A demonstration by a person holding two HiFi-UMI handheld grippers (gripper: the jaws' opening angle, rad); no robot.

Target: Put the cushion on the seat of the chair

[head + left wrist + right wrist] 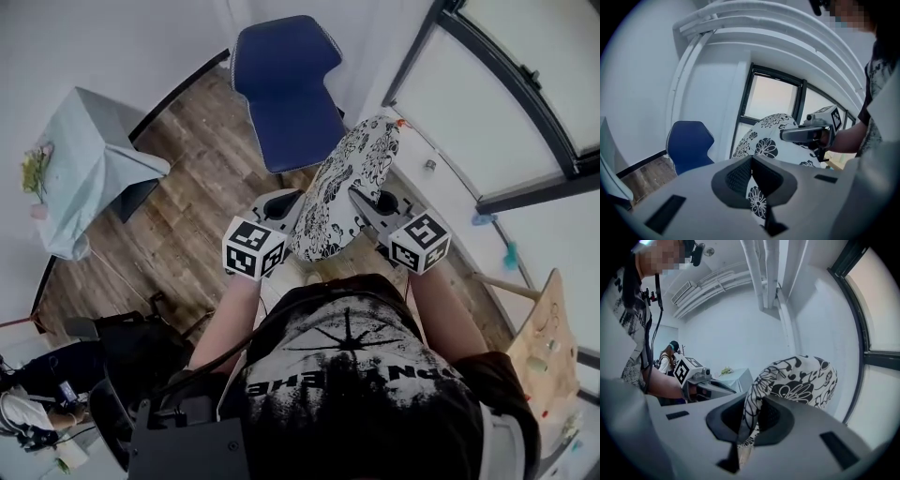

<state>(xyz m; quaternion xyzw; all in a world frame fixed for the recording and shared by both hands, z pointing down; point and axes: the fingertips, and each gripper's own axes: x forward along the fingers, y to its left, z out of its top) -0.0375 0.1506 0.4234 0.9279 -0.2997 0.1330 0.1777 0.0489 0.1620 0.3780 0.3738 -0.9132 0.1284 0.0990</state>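
While the cushion hangs in the air over the wooden floor, the head view shows it turned up on edge, black-and-white flower print facing left, with the left gripper at its left rim and the right gripper at its right rim. Beyond it stands the blue chair, its seat bare, near the cushion but apart from it; a table under a pale cloth sits well off to the left. From the left gripper view, the left gripper has its dark pads drawn together on a fold of the cushion, which rises past them; the right gripper reaches in against the cushion's far side, and the chair shows low at the left before a dark-framed window. From the right gripper view, the right gripper is pinched narrow on the cushion's edge, the fabric pressed between its pads, while the left gripper shows at the left and the cloth-covered table lies behind.
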